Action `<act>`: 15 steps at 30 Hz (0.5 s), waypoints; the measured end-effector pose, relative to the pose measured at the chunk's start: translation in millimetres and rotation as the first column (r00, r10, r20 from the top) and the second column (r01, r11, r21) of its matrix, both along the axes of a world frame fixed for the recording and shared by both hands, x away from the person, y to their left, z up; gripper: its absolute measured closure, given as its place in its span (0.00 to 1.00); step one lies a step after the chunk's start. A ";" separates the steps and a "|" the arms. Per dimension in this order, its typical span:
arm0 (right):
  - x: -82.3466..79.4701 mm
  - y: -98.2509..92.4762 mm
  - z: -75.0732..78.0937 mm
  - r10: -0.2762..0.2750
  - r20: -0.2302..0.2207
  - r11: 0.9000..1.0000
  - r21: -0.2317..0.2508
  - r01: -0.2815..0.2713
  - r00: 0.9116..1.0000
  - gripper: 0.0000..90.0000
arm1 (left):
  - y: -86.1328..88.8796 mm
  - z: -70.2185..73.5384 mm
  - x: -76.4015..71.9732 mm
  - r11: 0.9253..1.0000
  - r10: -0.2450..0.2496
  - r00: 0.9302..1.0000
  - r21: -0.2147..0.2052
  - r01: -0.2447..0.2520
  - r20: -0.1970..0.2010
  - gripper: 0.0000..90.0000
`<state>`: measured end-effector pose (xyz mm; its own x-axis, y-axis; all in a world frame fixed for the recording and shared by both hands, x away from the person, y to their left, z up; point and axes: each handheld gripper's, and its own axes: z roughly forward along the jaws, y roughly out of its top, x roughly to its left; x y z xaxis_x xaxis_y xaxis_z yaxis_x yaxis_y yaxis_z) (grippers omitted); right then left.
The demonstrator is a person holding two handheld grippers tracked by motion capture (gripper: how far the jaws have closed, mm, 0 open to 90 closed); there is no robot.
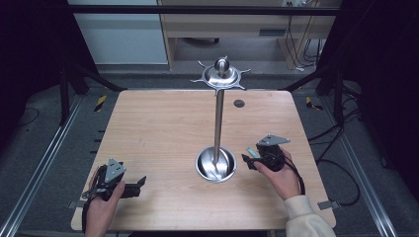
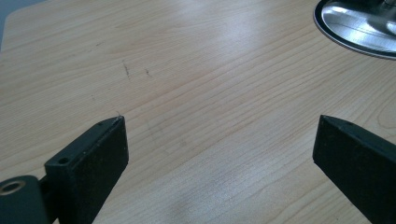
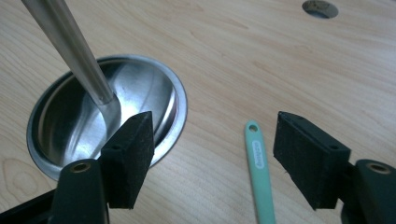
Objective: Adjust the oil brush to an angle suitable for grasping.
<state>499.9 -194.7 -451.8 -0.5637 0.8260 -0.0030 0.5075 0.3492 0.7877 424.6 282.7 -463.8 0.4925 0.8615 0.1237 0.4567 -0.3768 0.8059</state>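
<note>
Where the right gripper (image 3: 212, 154) hovers low, jaws spread and empty, a slim mint-green plastic handle (image 3: 259, 168) lies between them, its lower end cut off. Well apart, the left gripper (image 2: 219, 154) rests level, jaws wide over bare wooden table (image 2: 196, 70).

Wooden table (image 1: 163, 128): light grain, rounded corners. Round dark hole (image 1: 239, 103) in table top, toward far edge. Cabinet (image 1: 237, 22) on floor beyond table's far edge, cables (image 1: 304, 47) hanging beside it. Metal rails (image 1: 34, 168) along floor left and right of table. Yellow-black tape marks (image 1: 100, 102) on floor near table's far-left corner.
</note>
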 end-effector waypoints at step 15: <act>29.0 13.1 -3.7 0.015 -0.052 0.986 -0.166 -0.023 0.999 0.85 | -0.6 -1.9 0.3 1.000 0.001 1.000 0.007 -0.001 -0.005 0.03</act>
<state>528.9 -181.6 -455.5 -0.5820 0.8056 -0.1107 0.5374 0.4832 0.6912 424.9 282.0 -465.7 0.4922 0.8611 0.1275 0.4613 -0.3823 0.8006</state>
